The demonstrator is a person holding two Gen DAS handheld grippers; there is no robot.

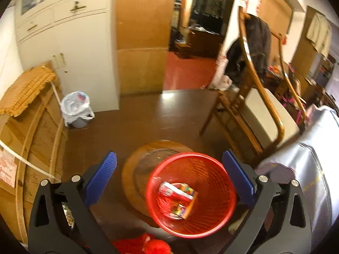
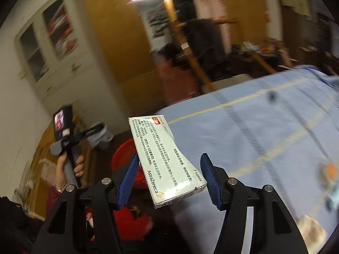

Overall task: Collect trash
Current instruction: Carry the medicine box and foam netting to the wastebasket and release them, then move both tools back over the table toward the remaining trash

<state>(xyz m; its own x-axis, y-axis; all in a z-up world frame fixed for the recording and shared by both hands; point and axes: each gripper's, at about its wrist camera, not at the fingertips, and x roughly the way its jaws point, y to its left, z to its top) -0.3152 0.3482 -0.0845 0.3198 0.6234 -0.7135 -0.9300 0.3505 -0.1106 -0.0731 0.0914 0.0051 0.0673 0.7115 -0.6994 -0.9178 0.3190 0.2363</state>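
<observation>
Left wrist close above the red basket (image 1: 191,192), tilted floorward; right wrist beside it, level; sharing that basket (image 2: 125,154).

hand-held gripper (image 1: 169,167) — black frame | blue ribbed pads (image 1: 101,174) | silver screws

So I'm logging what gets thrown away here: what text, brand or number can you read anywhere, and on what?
"AstraZeneca", on the white medicine box between the right gripper fingers.
"7 tablets", same box, near its lower edge.
Chinese print and the red label on that box: too small to read.
Packet in the red mesh basket: blurred.
Pink paper on the wooden panel: unreadable.
</observation>
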